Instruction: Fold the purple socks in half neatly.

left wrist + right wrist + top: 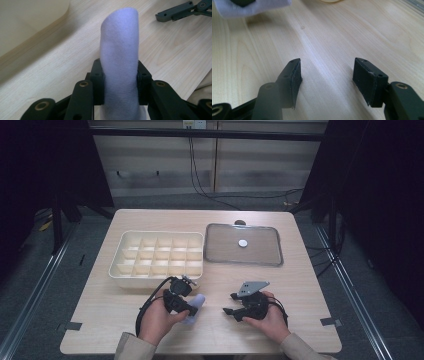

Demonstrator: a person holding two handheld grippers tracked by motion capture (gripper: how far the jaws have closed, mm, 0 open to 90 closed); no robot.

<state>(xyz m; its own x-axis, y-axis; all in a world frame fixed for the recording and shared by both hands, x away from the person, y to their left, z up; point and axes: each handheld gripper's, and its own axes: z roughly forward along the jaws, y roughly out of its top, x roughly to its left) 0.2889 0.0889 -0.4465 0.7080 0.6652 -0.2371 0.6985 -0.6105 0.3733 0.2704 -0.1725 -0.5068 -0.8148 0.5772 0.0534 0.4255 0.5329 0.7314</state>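
A dark-curtained room framed the pale wooden surface (150, 320), bearing a cream divided tray (156, 256) and clear lid (244, 244). The left gripper (120, 77) pinched a lilac cloth (120, 55); the right gripper (327, 77) fingers gaped wide

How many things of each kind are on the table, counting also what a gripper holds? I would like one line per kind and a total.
Cream divided box: 1
Clear flat lid with a white knob: 1
Pale lilac rolled cloth, held in the left gripper: 1
Handheld grippers, the left one and the open right gripper: 2
Total: 5
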